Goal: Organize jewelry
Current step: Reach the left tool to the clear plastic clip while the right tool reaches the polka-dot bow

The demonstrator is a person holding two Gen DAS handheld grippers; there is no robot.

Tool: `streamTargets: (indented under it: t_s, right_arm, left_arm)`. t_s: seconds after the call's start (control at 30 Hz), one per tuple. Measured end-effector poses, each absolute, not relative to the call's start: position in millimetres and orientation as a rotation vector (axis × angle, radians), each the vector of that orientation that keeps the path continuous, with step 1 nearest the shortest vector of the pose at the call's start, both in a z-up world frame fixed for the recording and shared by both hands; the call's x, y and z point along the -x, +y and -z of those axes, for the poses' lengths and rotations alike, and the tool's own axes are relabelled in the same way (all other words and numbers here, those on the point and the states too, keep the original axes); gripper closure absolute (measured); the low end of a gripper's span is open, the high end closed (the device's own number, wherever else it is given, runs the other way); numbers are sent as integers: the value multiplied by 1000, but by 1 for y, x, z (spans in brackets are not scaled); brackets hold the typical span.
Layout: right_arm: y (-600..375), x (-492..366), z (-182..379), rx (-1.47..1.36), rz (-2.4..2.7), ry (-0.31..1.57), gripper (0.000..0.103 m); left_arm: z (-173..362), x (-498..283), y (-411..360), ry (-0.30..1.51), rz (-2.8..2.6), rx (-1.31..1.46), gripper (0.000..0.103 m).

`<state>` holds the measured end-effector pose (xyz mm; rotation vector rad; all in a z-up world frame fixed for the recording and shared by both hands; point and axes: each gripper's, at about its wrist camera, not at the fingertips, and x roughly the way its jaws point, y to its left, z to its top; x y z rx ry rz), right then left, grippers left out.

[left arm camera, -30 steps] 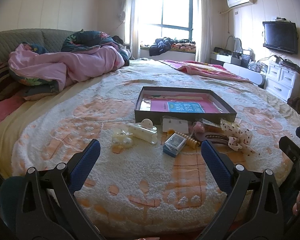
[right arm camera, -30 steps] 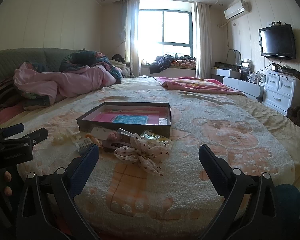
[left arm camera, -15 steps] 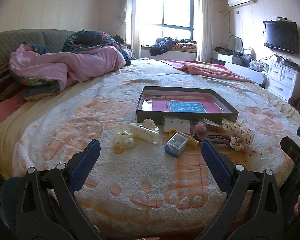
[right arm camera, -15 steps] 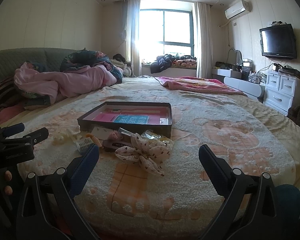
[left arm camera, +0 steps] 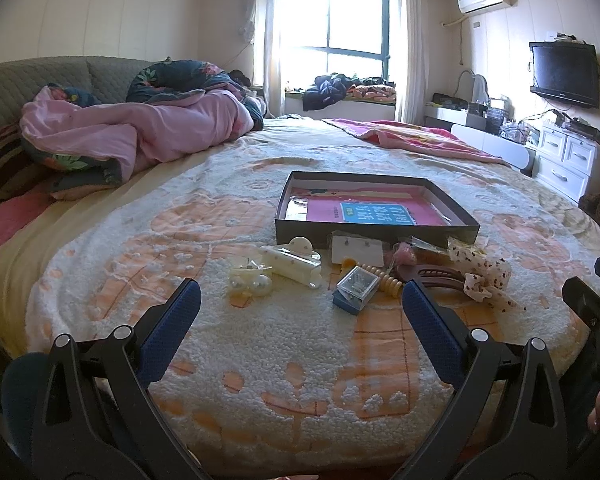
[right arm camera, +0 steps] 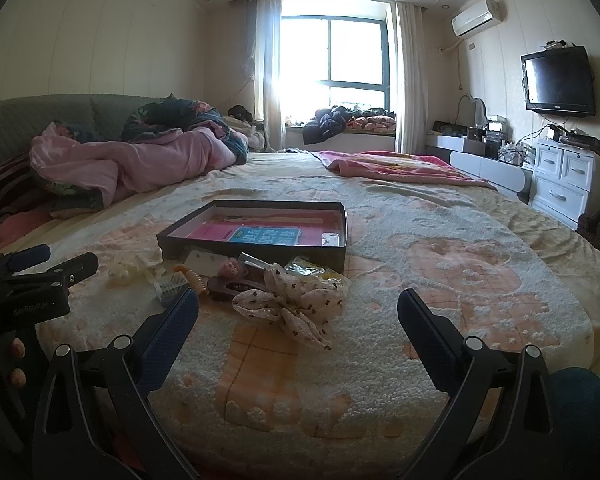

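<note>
Blue rubber pads, both pairs spread wide, nothing between them. My left gripper (left arm camera: 300,304) hangs over the blanket short of the clutter; my right gripper (right arm camera: 298,308) does the same, its gap framing the spotted fabric bow (right arm camera: 290,304).

Change over the last second: almost none. Both views have crept very slightly forward toward the pile, and no item has shifted. I read this as the approach, with sorting not begun; the box tray (left arm camera: 374,232) holds only its pink and blue printed liner.

Outward from the left gripper:
- small clear-lidded box (left arm camera: 356,289), nearest, tilted on the pile
- pearl earrings (left arm camera: 250,282) just beside a cream claw clip (left arm camera: 294,262)
- ribbed amber spiral tie (left arm camera: 382,277) touching a brown hair clip (left arm camera: 432,274)
- white earring card (left arm camera: 358,250) leaning near the tray's front wall

All lie on the bed blanket (left arm camera: 260,360), in front of the tray.

Hard to make out:
- the pink piece by the card, too small to name
- crinkled clear packets against the tray wall, contents unclear
- what is pinned on the card
- the tray's near inner floor, hidden behind its front wall
- each gripper shows only as a dark edge in the other's view, with fingertips of the holding hand
</note>
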<state>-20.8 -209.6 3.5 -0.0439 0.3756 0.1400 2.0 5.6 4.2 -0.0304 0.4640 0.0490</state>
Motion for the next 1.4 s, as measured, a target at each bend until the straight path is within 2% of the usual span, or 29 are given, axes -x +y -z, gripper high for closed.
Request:
streamTargets:
  t_s: [0.7,1.4]
  right_arm:
    - [-189,2,4,82,-244,430,6]
    - [-175,-43,18,135,-297,508,6]
  left_arm:
    - [1,-12,25,490,-115,60,10]
    - [17,-61,61,622,-180,116,10]
